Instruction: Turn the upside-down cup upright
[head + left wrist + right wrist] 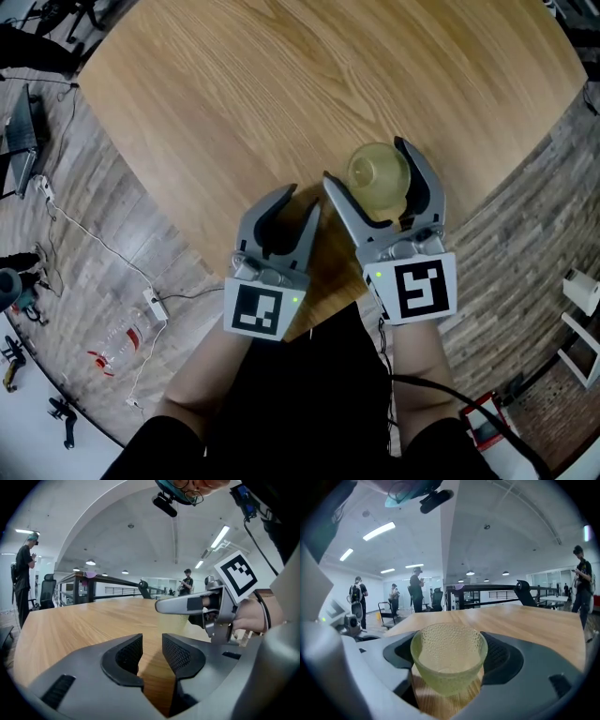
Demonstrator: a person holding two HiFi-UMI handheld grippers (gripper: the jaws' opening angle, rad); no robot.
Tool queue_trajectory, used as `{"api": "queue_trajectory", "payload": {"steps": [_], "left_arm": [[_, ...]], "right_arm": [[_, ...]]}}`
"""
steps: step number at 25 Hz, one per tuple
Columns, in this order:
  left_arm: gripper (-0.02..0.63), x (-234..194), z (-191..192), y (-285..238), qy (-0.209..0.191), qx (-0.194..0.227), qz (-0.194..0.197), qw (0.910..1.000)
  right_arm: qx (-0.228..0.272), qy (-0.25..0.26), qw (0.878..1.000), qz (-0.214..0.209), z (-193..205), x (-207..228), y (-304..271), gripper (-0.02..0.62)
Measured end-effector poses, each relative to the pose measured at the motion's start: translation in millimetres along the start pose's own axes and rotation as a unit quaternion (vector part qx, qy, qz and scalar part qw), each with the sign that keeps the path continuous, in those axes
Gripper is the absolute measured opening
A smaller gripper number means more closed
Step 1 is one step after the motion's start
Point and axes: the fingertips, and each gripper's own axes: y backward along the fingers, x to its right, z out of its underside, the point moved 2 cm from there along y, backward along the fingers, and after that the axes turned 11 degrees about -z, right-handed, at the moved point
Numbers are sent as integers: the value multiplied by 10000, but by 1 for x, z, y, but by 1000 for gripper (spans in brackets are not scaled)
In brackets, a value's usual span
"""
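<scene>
The cup (379,176) stands upright (mouth up) on the desk (281,94) between the wide-spread fingers of the right gripper (366,161), unclamped; the left gripper (300,199) has its fingers narrowly apart, empty.

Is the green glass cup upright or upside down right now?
Upright. The cup has its open rim facing up and its base on the table, in both the right gripper view and head view.
</scene>
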Motion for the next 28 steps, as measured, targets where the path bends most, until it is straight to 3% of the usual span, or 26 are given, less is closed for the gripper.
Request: {"api": "queue_trajectory", "payload": {"steps": [4, 7, 17, 28], "left_arm": [[196, 17, -7, 8, -514, 263, 598, 9965], [249, 29, -13, 8, -623, 443, 875, 9932], [288, 60, -23, 9, -825, 918, 1458, 9816], [285, 60, -13, 23, -982, 868, 1410, 9813]], "right_arm": [[546, -973, 9927, -447, -22, 5, 22, 380], [701, -1322, 9862, -703, -35, 3, 31, 380], [510, -1410, 9790, -1384, -39, -35, 44, 380], [754, -1962, 9652, -1557, -27, -36, 51, 380]]}}
